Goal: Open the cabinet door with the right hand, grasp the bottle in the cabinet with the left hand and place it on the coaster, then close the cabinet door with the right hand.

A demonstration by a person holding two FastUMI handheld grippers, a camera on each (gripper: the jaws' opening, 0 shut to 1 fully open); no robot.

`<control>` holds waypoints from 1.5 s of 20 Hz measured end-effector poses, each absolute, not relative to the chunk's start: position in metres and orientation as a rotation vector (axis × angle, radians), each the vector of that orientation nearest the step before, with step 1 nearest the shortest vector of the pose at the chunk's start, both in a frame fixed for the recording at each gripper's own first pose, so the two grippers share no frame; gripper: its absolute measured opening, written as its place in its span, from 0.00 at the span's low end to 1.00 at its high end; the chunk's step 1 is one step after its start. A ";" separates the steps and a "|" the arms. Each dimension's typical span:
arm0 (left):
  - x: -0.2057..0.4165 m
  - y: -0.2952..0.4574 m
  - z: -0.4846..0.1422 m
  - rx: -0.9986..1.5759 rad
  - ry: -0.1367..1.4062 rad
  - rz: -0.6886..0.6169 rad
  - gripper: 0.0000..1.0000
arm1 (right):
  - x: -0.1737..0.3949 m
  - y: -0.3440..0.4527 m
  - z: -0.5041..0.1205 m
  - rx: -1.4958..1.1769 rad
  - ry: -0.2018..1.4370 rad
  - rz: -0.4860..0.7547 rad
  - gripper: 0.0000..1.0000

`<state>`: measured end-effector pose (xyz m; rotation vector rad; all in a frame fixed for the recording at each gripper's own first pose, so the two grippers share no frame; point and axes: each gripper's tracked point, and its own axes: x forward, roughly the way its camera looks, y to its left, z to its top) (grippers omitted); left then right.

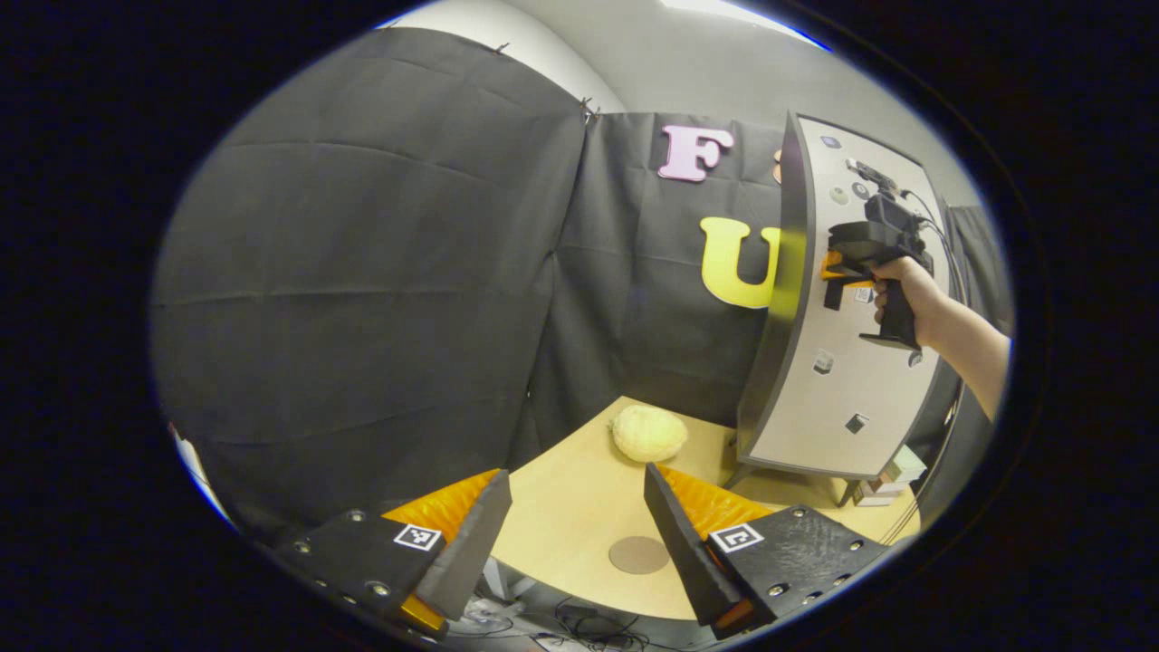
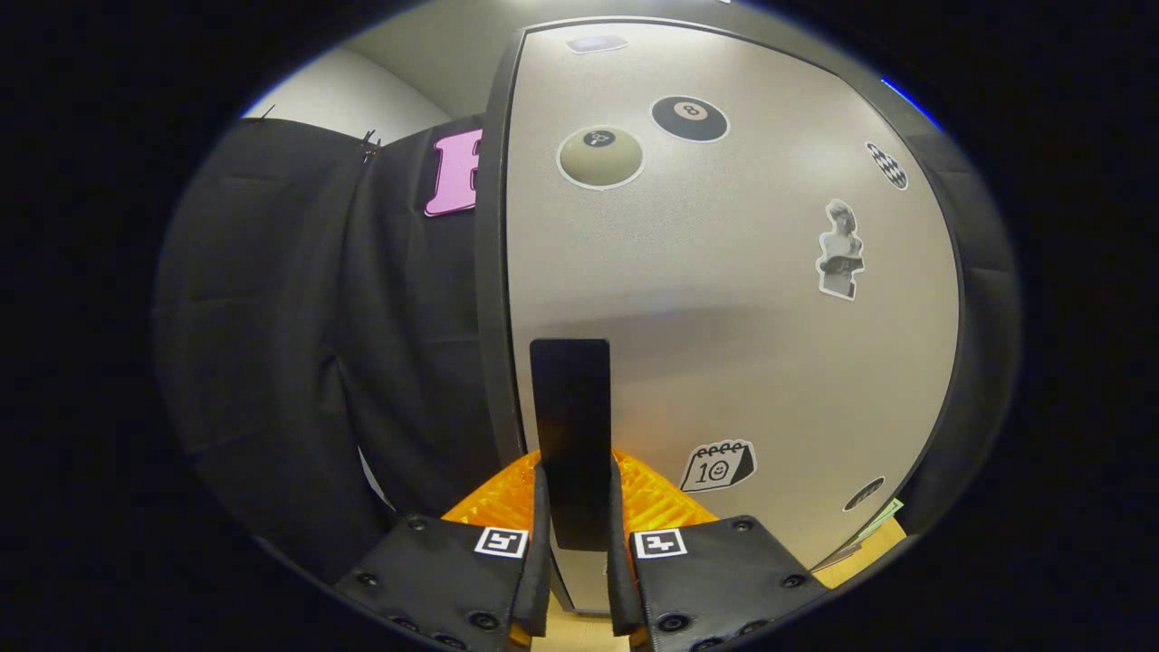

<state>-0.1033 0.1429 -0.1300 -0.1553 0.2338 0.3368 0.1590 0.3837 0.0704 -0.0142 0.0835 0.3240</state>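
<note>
Silver-grey cabinet door (image 2: 724, 299) (black handle (image 2: 570, 435), scattered stickers), tan table (image 1: 579, 507), brown coaster (image 1: 638, 554)

The right gripper (image 2: 577, 580) is clamping the cabinet door's handle (image 2: 570, 435), its two fingers pressing on either side of the handle's lower end. In the left gripper view that same gripper (image 1: 838, 276) is sitting against the handle side of the cabinet door (image 1: 842, 362), a bare hand (image 1: 905, 290) wrapping its grip and the forearm running off to the right of the door. The left gripper (image 1: 575, 534) is hanging with its fingers spread wide and nothing between them, well to the left of the door.
</note>
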 end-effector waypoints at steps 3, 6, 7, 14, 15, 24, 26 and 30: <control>-0.106 0.135 -0.134 -0.155 0.237 0.327 0.89 | 0.155 0.383 0.070 -0.021 0.083 0.387 0.20; -0.101 0.125 -0.134 -0.156 0.240 0.314 0.91 | 0.145 0.381 0.068 -0.019 0.096 0.454 0.13; -0.098 0.121 -0.134 -0.157 0.238 0.308 0.92 | 0.134 0.378 0.067 -0.025 0.096 0.470 0.12; -0.102 0.106 -0.130 -0.126 0.222 0.262 0.92 | 0.105 0.359 0.067 -0.031 0.099 0.593 0.14; -0.102 0.104 -0.129 -0.123 0.225 0.253 0.89 | 0.104 0.356 0.066 -0.034 0.097 0.602 0.14; -0.105 0.097 -0.120 -0.120 0.259 0.134 0.89 | 0.090 0.331 0.065 -0.013 0.087 0.623 0.14; -0.106 0.094 -0.112 -0.094 0.262 0.101 0.89 | 0.094 0.325 0.065 -0.011 0.098 0.625 0.14; -0.109 0.081 -0.100 -0.070 0.254 0.026 0.89 | 0.088 0.311 0.064 0.008 0.112 0.604 0.14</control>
